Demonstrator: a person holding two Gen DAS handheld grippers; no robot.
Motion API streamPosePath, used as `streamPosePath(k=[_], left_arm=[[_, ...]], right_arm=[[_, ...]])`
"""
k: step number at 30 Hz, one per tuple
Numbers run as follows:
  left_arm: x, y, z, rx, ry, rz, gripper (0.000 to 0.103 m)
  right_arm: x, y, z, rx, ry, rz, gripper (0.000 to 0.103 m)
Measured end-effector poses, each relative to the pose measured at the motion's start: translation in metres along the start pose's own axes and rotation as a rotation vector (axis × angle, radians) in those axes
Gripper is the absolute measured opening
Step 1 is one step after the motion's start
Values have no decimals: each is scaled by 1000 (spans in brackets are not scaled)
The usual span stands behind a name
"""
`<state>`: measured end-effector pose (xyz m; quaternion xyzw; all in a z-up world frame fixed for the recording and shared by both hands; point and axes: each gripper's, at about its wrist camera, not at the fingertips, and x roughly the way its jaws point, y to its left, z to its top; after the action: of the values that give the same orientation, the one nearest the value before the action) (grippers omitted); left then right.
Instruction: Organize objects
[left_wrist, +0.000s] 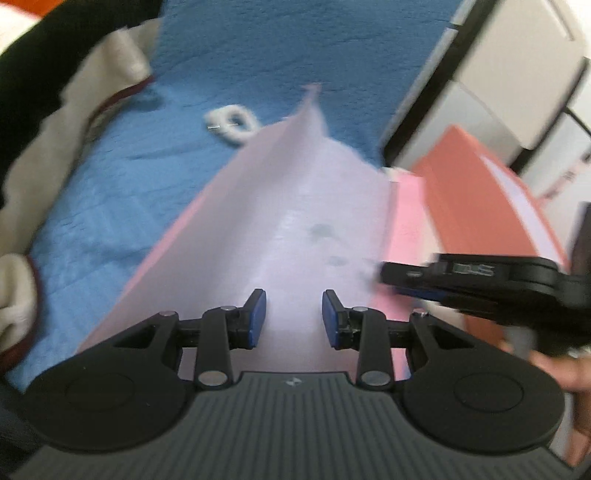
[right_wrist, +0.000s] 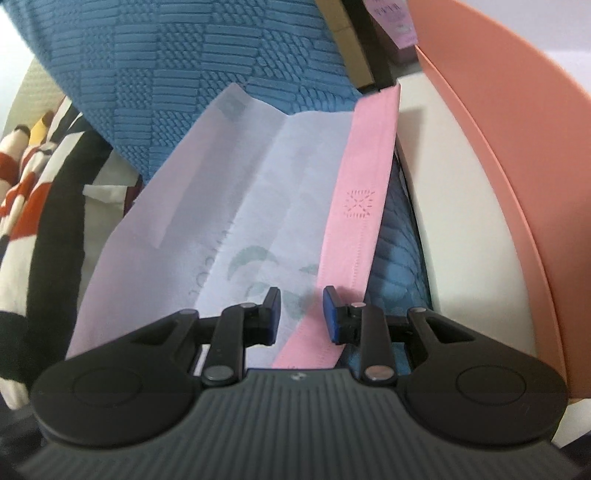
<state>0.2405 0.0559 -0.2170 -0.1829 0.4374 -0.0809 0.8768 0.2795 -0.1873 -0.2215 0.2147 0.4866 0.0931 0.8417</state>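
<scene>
Although blur softened the left wrist view, the left gripper (left_wrist: 293, 317) hung with jaws parted and empty over a thin pink-and-white sheet (left_wrist: 295, 206) mid-frame on the blue bedspread (left_wrist: 110, 184); it looked light, limp and best pinched at an edge. In the right wrist view, the right gripper (right_wrist: 301, 314) was likewise unclenched over the sheet's pink strip (right_wrist: 362, 206), whose near end was hidden.

blue cover (left_wrist: 110, 192) open leftward, salmon box (right_wrist: 517, 147) walling right
</scene>
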Motion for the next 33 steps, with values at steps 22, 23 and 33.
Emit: streamPosePath(k=[22,23,33], left_arm=[[36,-52,-30,193,147,-106,35],[36,-51,-29,186,149,-107,35],[34,-45,-25,126,148,-96,31]], right_arm=[[-3,-22,29,48,-124,-63,47],[-2,-22,30,46,-126,-67,46],[10,-28,30,79,-83,2,10]])
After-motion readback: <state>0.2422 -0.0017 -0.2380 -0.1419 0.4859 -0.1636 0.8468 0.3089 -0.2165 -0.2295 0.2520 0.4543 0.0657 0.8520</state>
